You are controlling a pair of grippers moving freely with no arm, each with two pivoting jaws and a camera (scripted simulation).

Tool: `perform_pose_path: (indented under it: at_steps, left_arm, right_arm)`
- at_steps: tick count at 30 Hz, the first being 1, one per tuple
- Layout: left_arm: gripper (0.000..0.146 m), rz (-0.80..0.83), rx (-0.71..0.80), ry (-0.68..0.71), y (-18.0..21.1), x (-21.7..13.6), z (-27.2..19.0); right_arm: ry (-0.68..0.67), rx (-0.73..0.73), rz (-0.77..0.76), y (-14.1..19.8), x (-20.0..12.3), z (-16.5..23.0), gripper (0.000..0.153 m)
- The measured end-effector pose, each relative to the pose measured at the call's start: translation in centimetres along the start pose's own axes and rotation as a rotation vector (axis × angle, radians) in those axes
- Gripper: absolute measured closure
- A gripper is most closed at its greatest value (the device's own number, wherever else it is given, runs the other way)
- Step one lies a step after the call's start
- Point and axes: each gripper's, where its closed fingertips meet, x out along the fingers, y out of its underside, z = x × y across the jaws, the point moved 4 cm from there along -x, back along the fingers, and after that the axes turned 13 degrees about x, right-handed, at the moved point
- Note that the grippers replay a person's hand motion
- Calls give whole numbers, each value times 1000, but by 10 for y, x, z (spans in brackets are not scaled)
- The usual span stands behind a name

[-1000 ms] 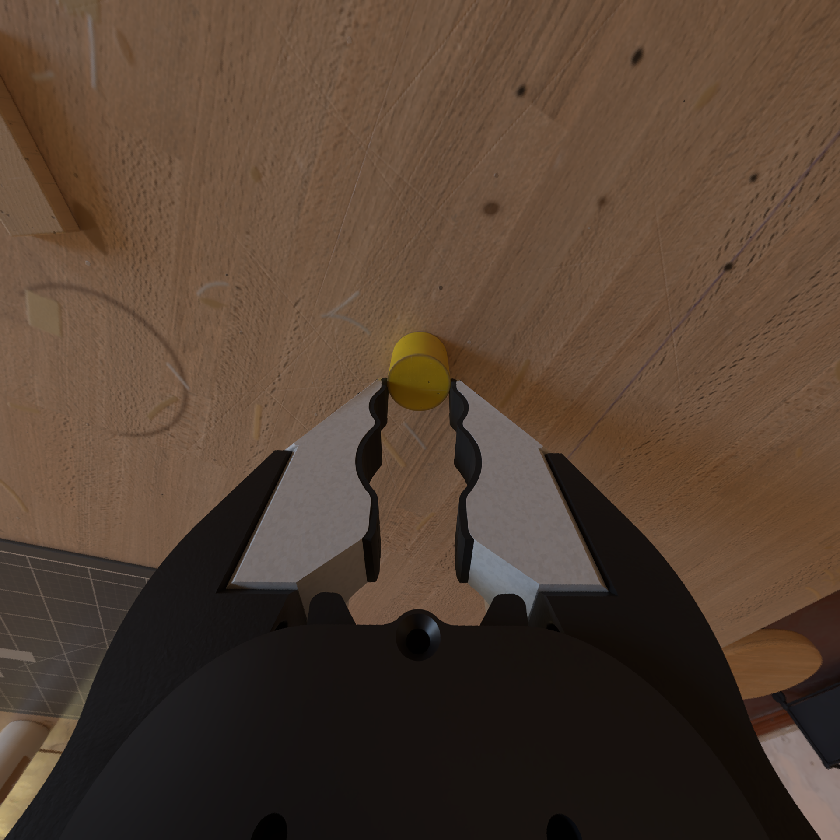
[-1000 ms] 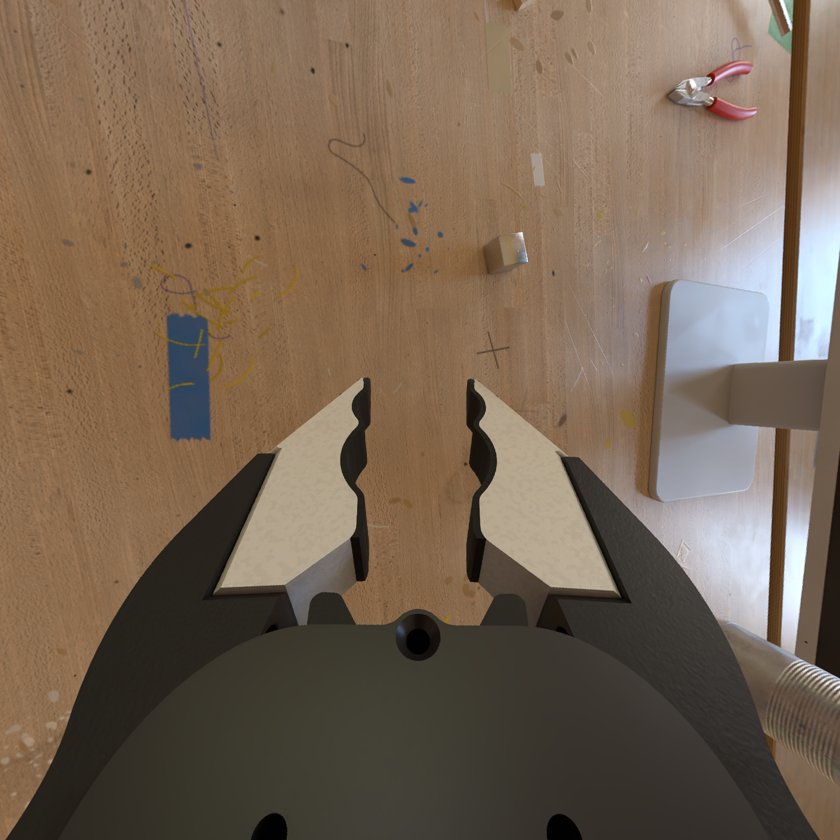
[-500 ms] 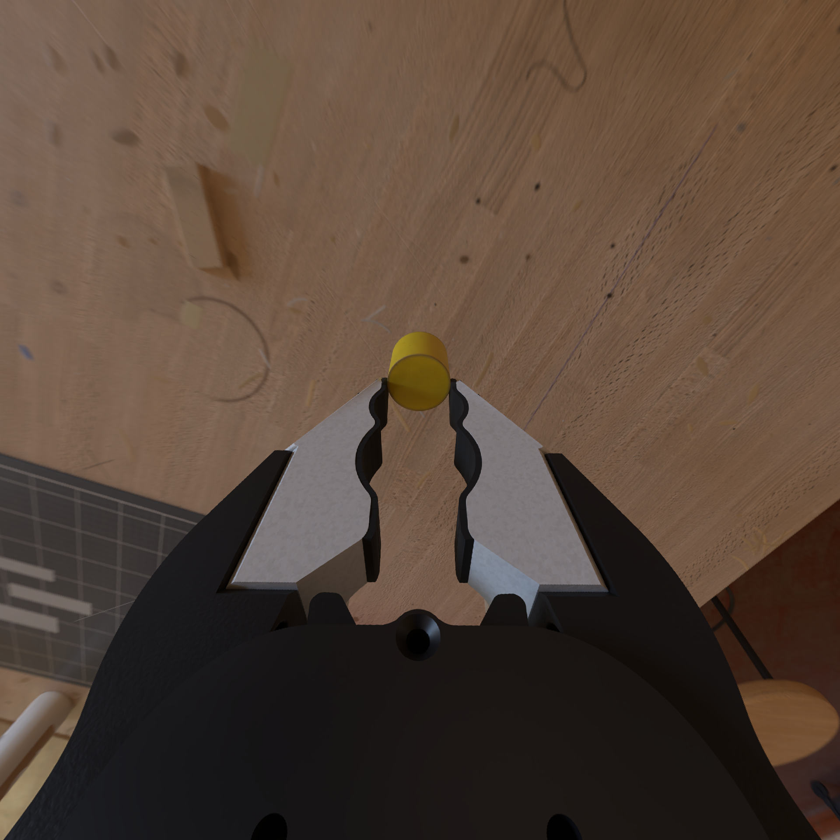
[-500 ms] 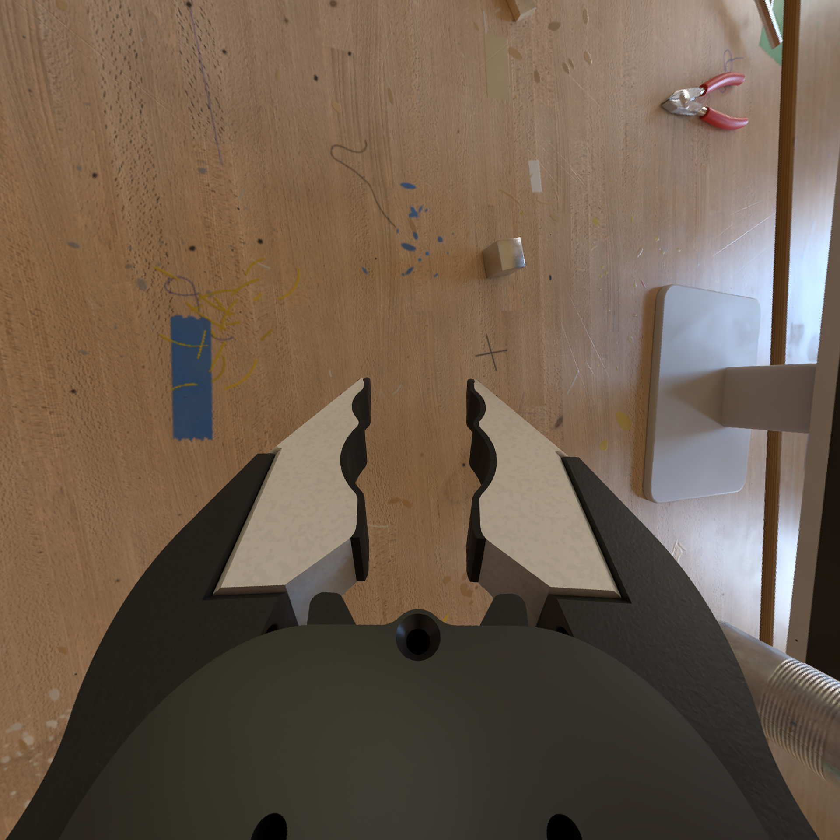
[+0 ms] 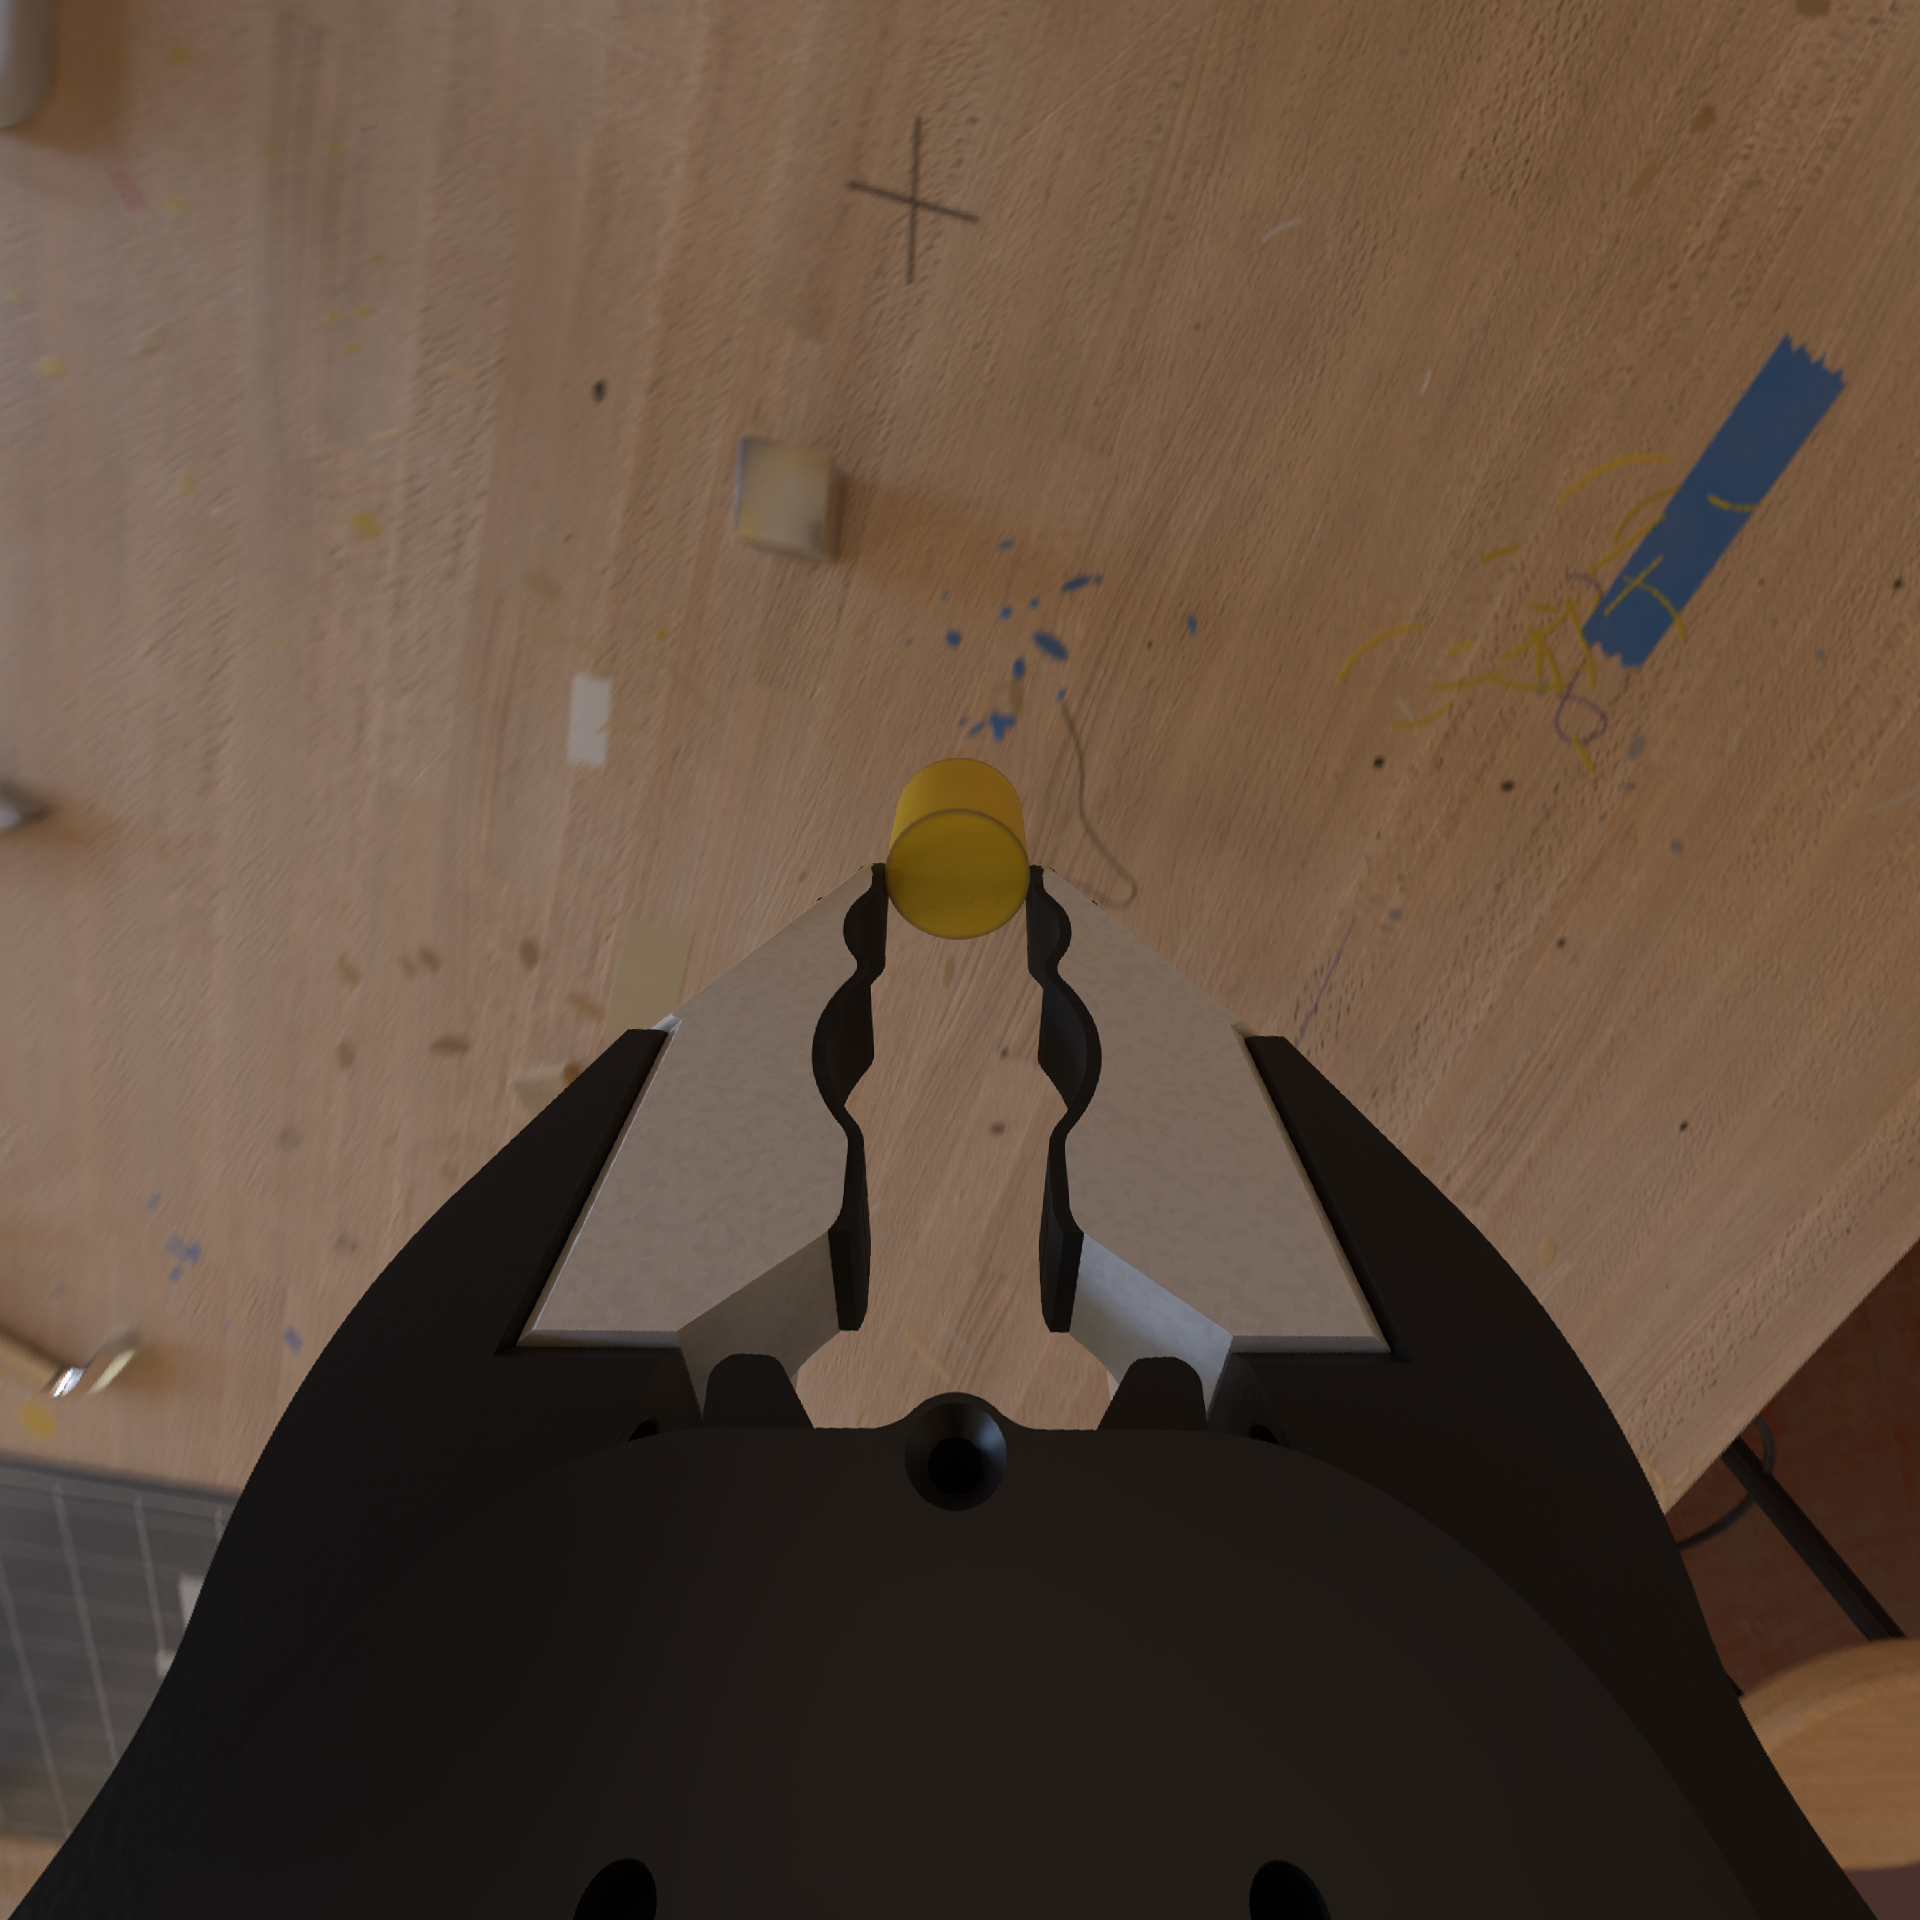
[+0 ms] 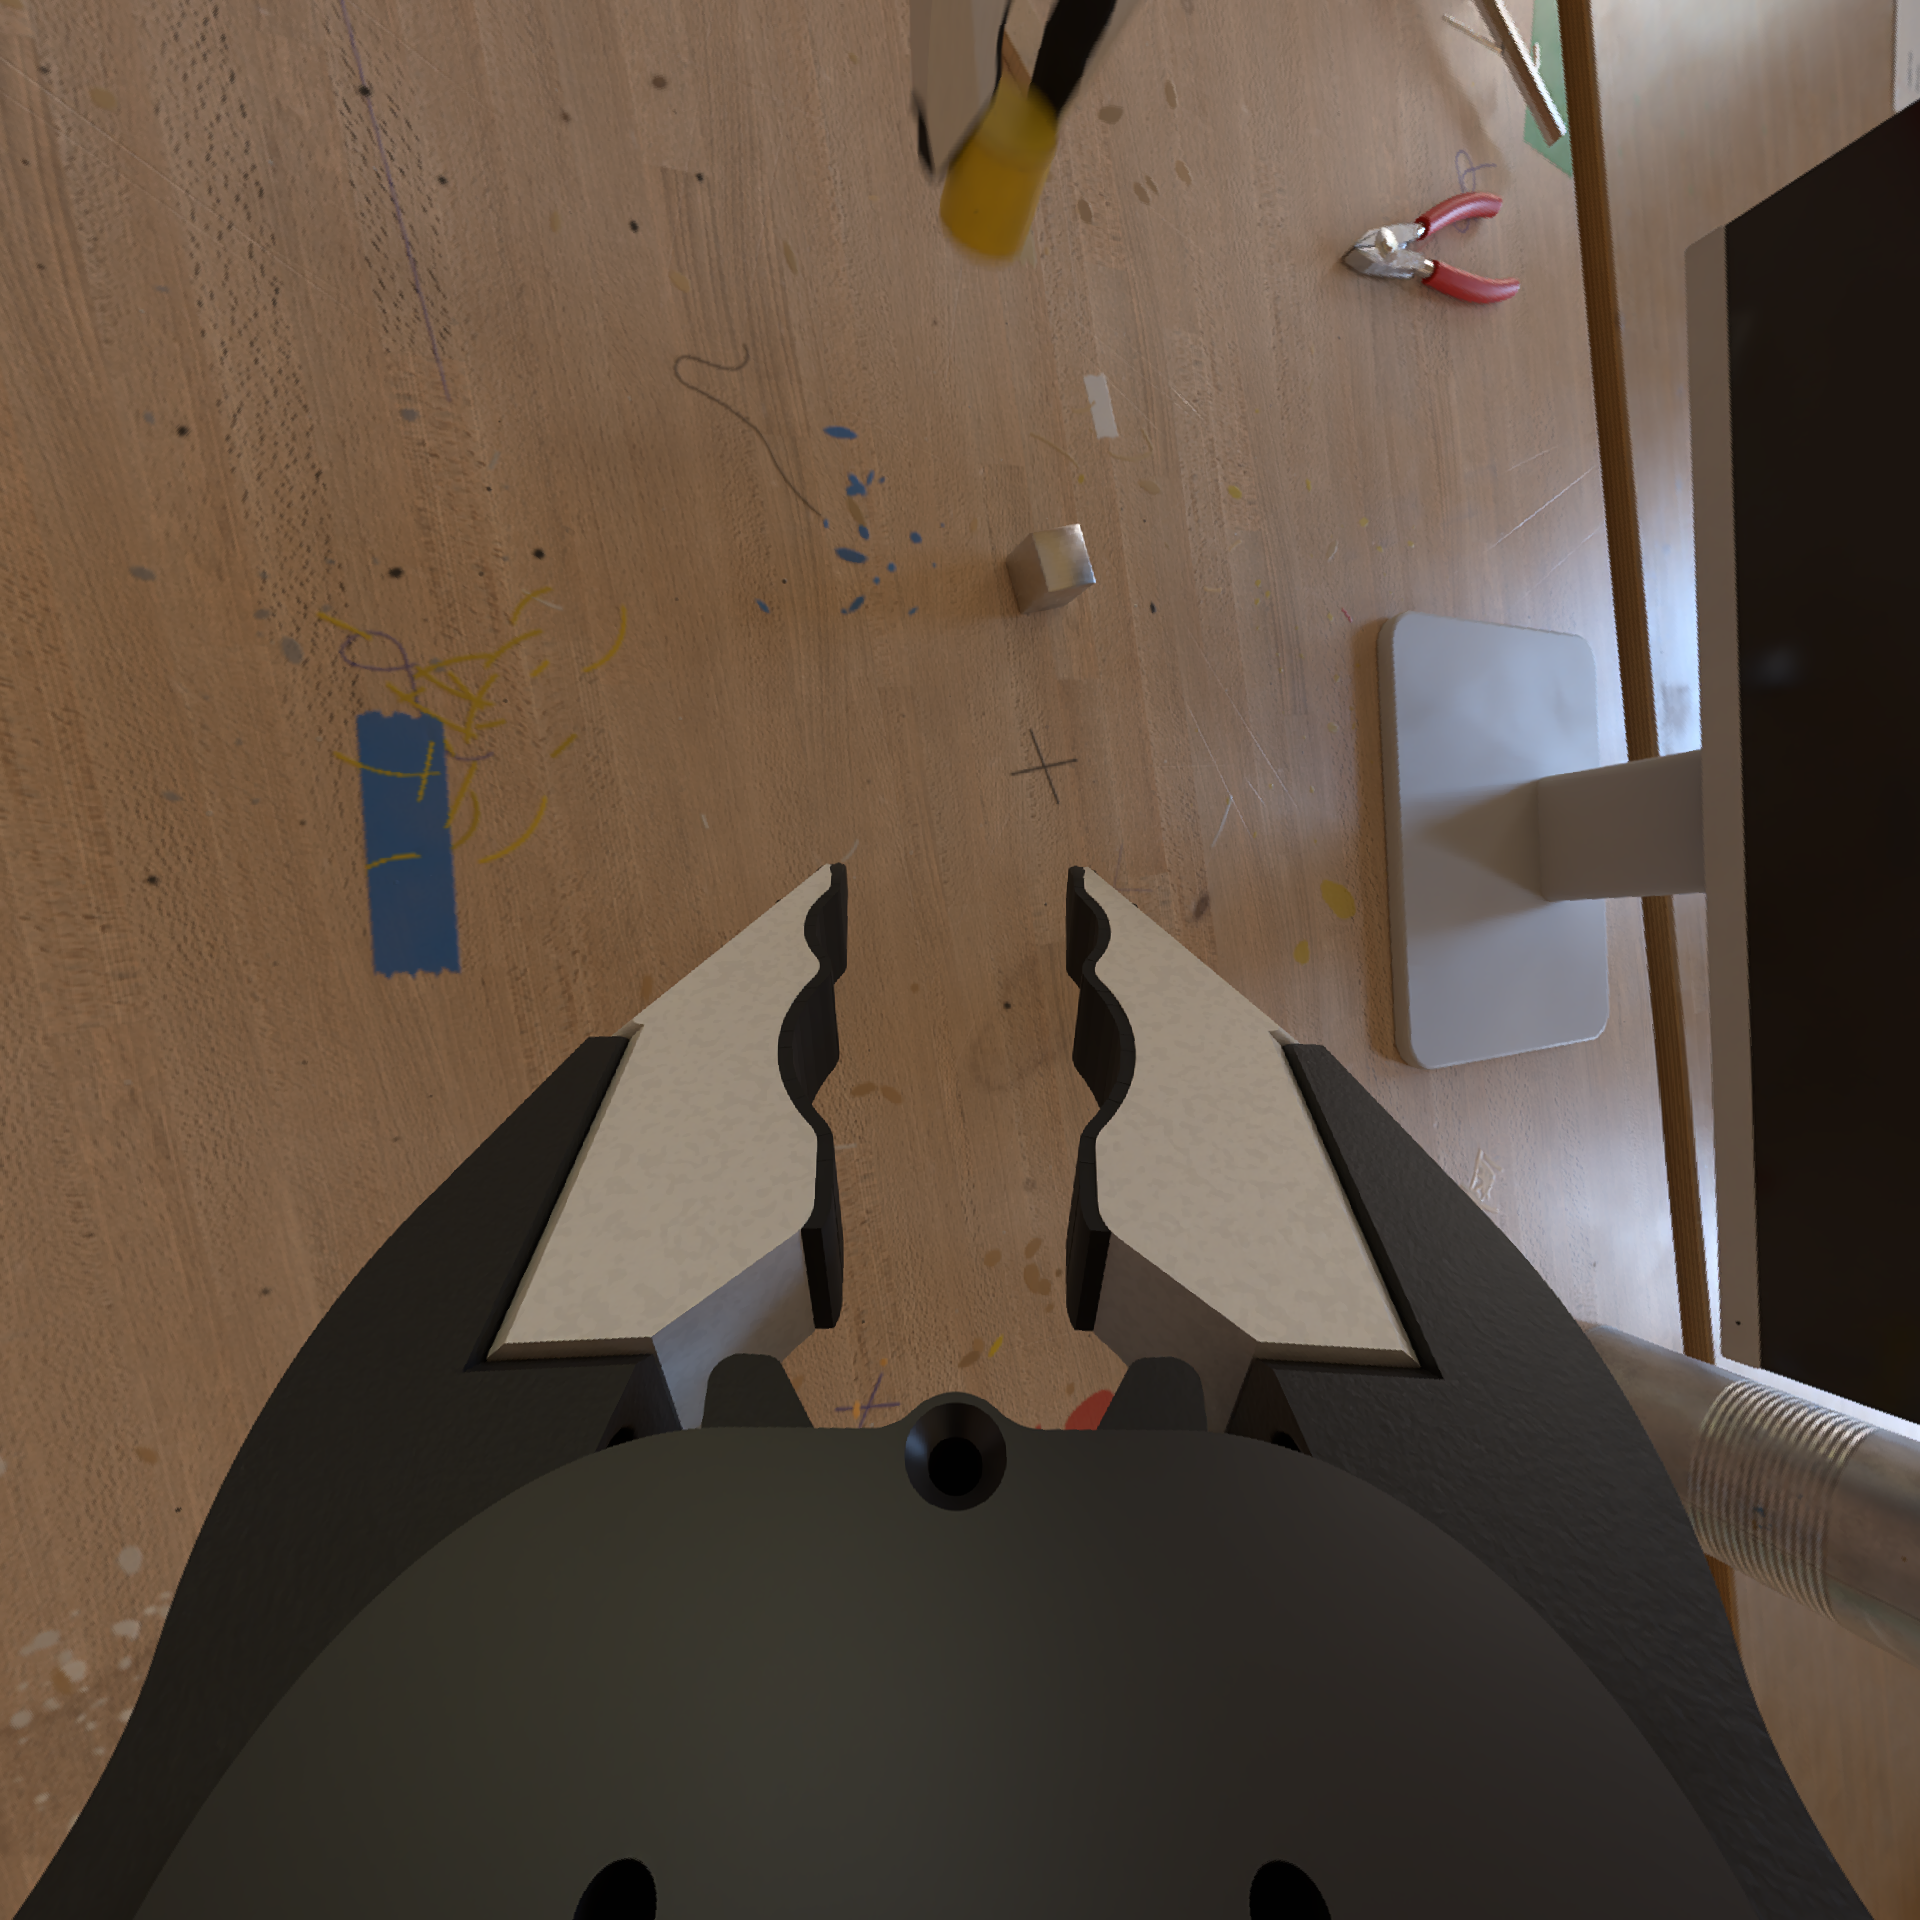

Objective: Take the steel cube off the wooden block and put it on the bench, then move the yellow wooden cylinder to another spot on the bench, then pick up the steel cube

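My left gripper (image 5: 957,883) is shut on the yellow wooden cylinder (image 5: 956,862), held at its fingertips above the wooden bench (image 5: 1351,260). The steel cube (image 5: 785,499) rests on the bench beyond and left of the cylinder. In the right wrist view the steel cube (image 6: 1049,568) lies on the bench ahead of my right gripper (image 6: 956,883), which is open and empty. The cylinder (image 6: 995,177), blurred, shows at the top of that view in the left gripper's fingers (image 6: 951,94). The wooden block is not in view.
A blue tape strip (image 6: 407,842), a pencilled cross (image 6: 1042,767) and paint flecks mark the bench. A grey stand base (image 6: 1491,852) and dark screen (image 6: 1829,727) stand at the right. Red-handled pliers (image 6: 1429,255) lie far right. A threaded metal pipe (image 6: 1787,1496) is at lower right.
My left gripper has carried the cylinder across the bench until the steel cube, the cross and the blue tape came into its view. It now shows in the right wrist view. The right gripper drifted slightly.
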Motion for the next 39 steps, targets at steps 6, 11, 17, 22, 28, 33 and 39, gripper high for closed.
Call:
perform_pose_path:
  at_steps: [6, 11, 17, 22, 28, 33, 39]
  left_arm:
    - [120, 60, 36, 81, -30, 72, -4]
    - [120, 116, 35, 98, -34, 112, -3]
    - [120, 69, 12, 103, -37, 120, -3]
    - [93, 47, 11, 116, -36, 119, -7]
    - [58, -22, 1, 73, -37, 104, -6]
    - [57, -141, -3, -3, -37, 67, -7]
    - [56, -189, -21, -90, -11, 36, -6]
  right_arm:
    - [8, 12, 7, 7, -2, -4, 110]
    - [16, 29, 19, 13, -3, -9, 110]
    - [22, 34, 13, 14, -6, -10, 110]
    - [16, 27, 22, 13, -3, -7, 110]
    - [16, 24, 25, 13, -2, -6, 110]
    - [14, 25, 33, 13, -1, -5, 110]
    - [4, 16, 45, 11, 4, -2, 110]
